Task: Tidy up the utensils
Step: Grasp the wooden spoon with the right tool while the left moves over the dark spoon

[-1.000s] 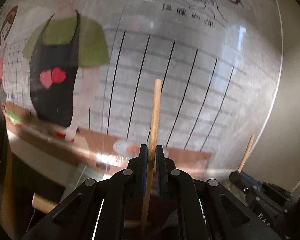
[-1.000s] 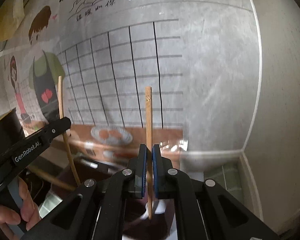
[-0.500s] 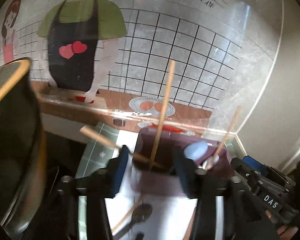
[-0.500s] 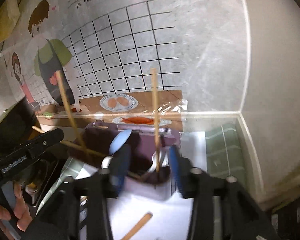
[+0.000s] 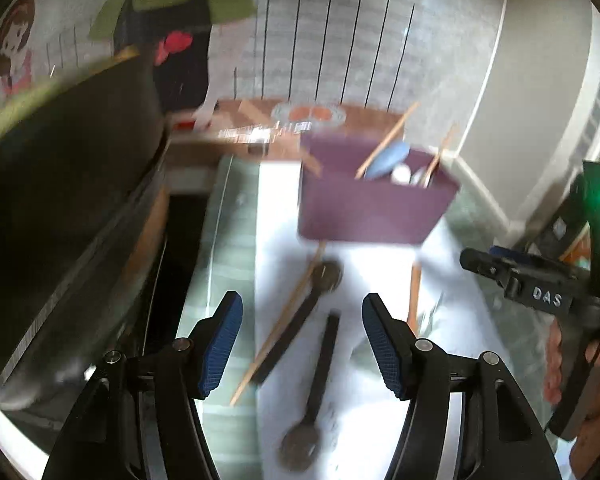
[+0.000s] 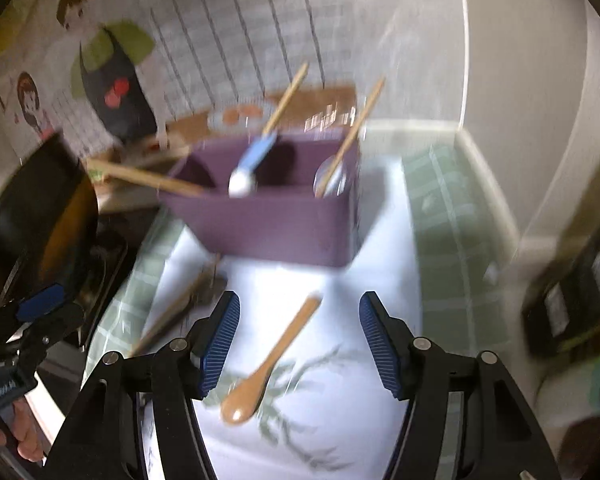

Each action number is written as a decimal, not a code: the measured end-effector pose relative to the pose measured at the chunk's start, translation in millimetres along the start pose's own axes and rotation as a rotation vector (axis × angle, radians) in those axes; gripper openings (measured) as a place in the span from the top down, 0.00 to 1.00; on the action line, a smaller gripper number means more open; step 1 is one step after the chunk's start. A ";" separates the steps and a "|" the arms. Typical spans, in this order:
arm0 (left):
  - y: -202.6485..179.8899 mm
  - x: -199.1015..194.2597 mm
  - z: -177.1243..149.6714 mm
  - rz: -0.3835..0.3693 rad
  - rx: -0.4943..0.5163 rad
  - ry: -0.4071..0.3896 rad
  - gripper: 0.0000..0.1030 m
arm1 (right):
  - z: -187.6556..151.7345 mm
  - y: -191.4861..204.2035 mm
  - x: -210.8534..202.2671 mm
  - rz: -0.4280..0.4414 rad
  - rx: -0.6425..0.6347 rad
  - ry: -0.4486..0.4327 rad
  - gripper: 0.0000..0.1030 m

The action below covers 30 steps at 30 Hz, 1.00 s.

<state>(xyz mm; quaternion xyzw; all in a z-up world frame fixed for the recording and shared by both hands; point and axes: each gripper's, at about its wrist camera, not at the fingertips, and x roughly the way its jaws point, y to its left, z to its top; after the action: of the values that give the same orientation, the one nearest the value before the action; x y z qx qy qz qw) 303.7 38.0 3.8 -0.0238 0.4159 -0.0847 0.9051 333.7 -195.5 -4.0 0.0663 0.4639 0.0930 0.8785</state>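
— While tilted steeply down toward the purple holder (image 5: 374, 204), how placed?
— Left gripper (image 5: 302, 344) short of the holder, jaws opening, nothing pinched; two dark spoons (image 5: 314, 396) and a lone chopstick (image 5: 278, 324) on the white cloth (image 6: 340, 360) below the gap.
— And the right gripper (image 6: 298, 342)?
— Likewise angled down before the holder, jaws spreading, empty; wooden spoon (image 6: 274, 360) flat on the cloth beneath.
— Inside the holder?
— Upright chopsticks (image 6: 350, 136), a blue-handled spoon (image 6: 254, 160), another chopstick poking out leftward.
— In the way?
— Dark pan (image 5: 64, 200) close left of the holder, crowding the left gripper's side; too blurred for more.
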 end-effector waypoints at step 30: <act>-2.0 64.9 -39.8 -0.307 0.035 0.377 0.58 | -72.5 13.0 5.5 -0.108 -0.042 0.179 0.92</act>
<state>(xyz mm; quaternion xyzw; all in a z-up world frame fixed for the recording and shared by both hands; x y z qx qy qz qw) 314.8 25.9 -70.6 -0.0549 0.5673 -0.2315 0.7884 275.5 -179.4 -46.4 0.0143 0.5416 0.0606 0.8383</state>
